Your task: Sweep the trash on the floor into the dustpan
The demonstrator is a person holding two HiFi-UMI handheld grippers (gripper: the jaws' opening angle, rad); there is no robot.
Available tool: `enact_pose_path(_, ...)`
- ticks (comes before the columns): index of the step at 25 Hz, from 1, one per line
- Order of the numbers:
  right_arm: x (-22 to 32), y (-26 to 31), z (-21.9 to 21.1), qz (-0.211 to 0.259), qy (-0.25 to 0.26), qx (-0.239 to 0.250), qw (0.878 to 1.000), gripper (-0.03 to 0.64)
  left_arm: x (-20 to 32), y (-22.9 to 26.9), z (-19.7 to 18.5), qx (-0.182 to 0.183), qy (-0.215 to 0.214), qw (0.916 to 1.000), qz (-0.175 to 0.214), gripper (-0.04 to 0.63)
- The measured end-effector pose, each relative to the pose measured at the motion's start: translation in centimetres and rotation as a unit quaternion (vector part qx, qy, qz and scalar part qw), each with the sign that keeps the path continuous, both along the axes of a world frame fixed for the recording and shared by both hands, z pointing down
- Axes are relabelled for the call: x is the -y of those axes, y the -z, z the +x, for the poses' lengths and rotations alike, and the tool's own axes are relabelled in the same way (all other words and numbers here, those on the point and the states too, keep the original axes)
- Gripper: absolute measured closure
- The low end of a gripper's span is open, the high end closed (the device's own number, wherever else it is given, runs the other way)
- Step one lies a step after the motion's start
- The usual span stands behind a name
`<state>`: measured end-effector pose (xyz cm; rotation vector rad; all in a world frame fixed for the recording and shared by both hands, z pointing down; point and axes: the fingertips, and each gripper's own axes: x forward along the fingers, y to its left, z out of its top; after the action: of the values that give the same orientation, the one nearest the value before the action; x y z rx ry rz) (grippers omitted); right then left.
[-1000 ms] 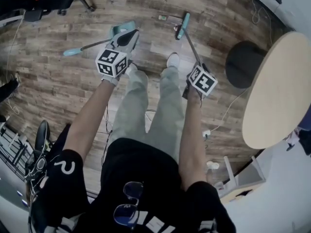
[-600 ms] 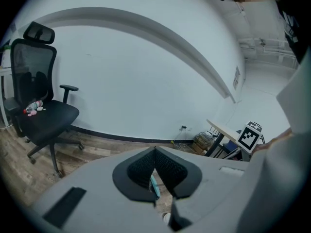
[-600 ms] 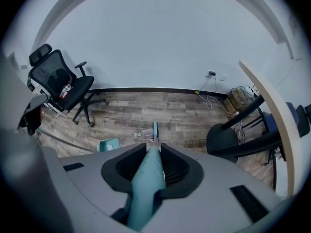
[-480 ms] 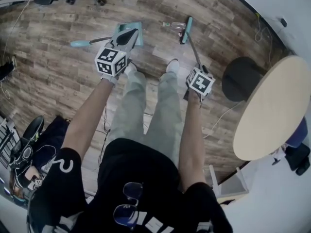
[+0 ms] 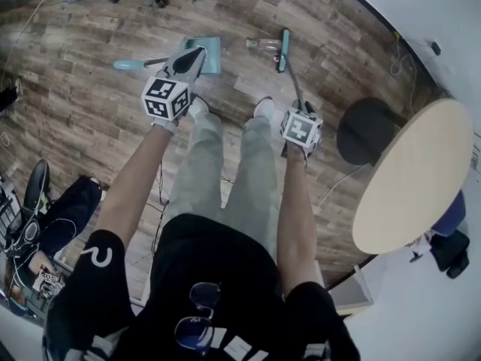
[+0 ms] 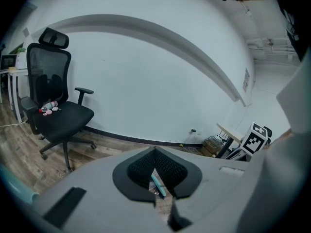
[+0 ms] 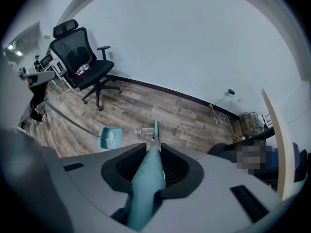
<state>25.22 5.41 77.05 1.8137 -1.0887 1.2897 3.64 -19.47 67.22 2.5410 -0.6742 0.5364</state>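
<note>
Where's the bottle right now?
In the head view, the clear bottle lies on the wood floor, between the dustpan on its left and the broom on its right.

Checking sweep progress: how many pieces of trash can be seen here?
2. A clear bottle lies on the floor beside the head of the broom. A white crumpled piece sits inside the dustpan. Smaller bits may be hidden.

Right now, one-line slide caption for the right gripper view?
Right gripper shut on the broom handle, broom head by a bottle beside the dustpan.
</note>
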Motion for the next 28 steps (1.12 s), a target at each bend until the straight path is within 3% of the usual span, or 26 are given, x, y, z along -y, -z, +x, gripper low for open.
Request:
enact_pose_path(6,1.5,0.1,-1.6,-0.013,0.053,-0.025,0.998,0.531,1.2,0.3,-2.5,0.014,0.010,0.9997,0.016,0.598)
enact_pose_path(18,5.1,0.4,-3.1,-0.020,0.103,-0.020,0.994,0.531,3.8,0.1,-5.9,0.025,0.083,0.9962,0.008,0.598)
enact_pose_path(28,6.0,0.6,-4.5,-0.023,0.129,-0.027,0.991,0.531,3.6,0.3,-8.2,0.019,0.091,0.9957,0.003,0.598)
